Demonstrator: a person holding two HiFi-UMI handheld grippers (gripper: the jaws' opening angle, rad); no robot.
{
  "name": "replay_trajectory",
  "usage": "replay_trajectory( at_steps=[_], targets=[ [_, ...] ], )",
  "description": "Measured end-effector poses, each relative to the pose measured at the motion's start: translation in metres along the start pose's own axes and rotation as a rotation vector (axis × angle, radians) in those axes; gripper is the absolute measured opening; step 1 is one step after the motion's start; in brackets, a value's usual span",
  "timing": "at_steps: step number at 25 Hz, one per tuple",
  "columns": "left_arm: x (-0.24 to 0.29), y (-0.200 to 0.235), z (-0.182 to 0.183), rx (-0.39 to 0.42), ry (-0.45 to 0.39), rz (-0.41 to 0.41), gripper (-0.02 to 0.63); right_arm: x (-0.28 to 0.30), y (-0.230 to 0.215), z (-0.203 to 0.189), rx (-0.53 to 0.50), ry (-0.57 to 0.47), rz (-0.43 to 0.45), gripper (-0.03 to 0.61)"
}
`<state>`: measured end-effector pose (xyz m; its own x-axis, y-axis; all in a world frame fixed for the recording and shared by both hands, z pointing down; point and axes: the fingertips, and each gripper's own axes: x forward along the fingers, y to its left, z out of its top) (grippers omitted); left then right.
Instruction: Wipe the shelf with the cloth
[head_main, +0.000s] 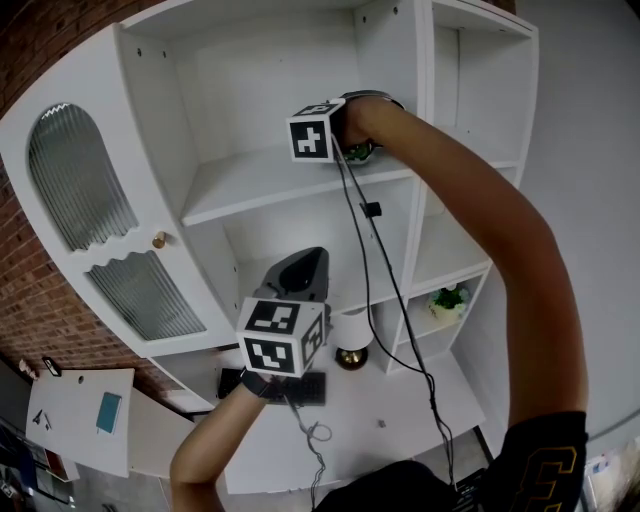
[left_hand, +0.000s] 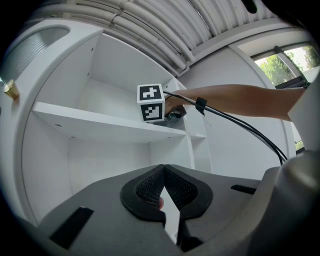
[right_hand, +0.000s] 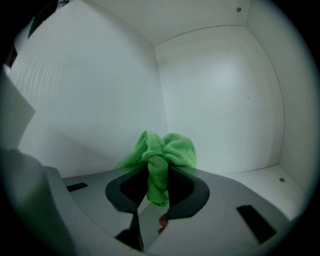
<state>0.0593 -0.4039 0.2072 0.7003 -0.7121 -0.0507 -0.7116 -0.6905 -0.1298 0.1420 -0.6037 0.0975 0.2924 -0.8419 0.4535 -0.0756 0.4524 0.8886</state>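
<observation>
Bunching beyond the fingers of the right gripper, the cloth is pinched between them; left gripper clenched, empty.

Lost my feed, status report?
Right claw shut on green cloth, at upper shelf. Left claw shut, empty, below. No obstruction seen.

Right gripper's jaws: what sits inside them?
A bunched green microfibre cloth, clamped by the right gripper. Behind it stands the white shelf, its back wall. The shelf surface under the cloth is covered.
</observation>
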Motion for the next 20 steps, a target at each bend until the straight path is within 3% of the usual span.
replay_trajectory(
  at_steps=[9, 13, 17, 20],
  targets=[
    [0.0, -0.002, -0.002, -0.013, 0.005, 0.0, 0.017, 0.002, 0.0, -0.01, 0.009, 0.0, -0.01, 0.085],
    [-0.001, -0.001, -0.001, -0.008, 0.018, 0.004, 0.017, -0.002, -0.007, -0.005, -0.066, -0.026, -0.049, 0.088],
    [-0.013, 0.006, 0.001, 0.001, 0.016, 0.021, 0.017, -0.043, -0.022, 0.04, 0.037, -0.308, -0.12, 0.089],
    [-0.024, 0.016, 0.001, -0.002, 0.013, 0.055, 0.017, -0.09, -0.013, 0.093, 0.124, -0.563, -0.042, 0.089]
  ],
)
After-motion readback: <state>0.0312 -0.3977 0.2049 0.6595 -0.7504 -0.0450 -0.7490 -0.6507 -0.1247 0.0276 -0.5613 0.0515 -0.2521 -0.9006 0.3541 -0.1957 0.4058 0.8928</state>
